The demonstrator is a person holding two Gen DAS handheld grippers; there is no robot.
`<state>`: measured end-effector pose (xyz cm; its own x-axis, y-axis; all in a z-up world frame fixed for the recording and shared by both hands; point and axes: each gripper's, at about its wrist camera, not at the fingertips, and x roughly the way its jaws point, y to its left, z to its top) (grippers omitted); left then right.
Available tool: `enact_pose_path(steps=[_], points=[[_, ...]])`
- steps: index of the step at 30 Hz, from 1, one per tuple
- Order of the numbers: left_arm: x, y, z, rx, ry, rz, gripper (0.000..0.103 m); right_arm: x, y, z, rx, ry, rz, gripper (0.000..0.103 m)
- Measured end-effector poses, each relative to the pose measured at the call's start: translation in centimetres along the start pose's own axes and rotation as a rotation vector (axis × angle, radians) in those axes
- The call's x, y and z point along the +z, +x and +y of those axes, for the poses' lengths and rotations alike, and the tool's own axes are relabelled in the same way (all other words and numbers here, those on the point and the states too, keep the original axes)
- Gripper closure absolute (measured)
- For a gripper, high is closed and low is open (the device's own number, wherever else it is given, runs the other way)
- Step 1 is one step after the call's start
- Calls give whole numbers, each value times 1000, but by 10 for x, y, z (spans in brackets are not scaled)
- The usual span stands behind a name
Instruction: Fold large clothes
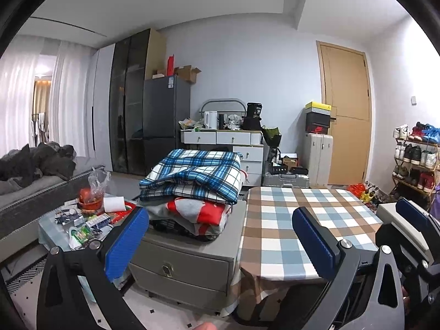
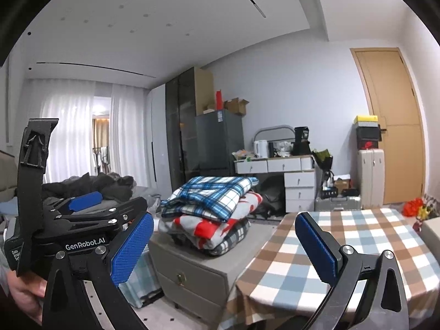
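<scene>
**Q:** Why are both tools raised and apart from the cloth?

**A:** The left tool (image 1: 220, 236) and the right tool (image 2: 224, 244) each stand with fingers spread wide and nothing between them. They hover level, aimed at the room, probably between garments. The desk (image 1: 308, 220), spread with a brown-and-blue checked cloth, lies bare in front of them, likely kept free as the folding surface.

**Q:** Where are the clothes?

**A:** Stacked on the grey drawer cabinet (image 1: 189, 258) just left of the desk. The blue plaid garment (image 1: 192, 176) lies on top, loosely folded, its edges uneven and one flap drooping forward. Beneath it sits a red, white and grey piece (image 1: 198, 211), rumpled. A dark checked layer seems to lie lowest, though the lens blurs it.
</scene>
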<state>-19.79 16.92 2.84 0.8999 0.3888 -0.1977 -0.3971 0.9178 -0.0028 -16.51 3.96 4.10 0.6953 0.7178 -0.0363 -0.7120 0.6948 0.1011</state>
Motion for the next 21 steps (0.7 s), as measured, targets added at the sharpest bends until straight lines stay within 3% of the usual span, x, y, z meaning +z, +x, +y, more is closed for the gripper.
enact_pose_path(steps=[21], points=[[0, 3, -2, -6, 10, 14, 1, -1, 2, 5, 4, -17, -11, 0]])
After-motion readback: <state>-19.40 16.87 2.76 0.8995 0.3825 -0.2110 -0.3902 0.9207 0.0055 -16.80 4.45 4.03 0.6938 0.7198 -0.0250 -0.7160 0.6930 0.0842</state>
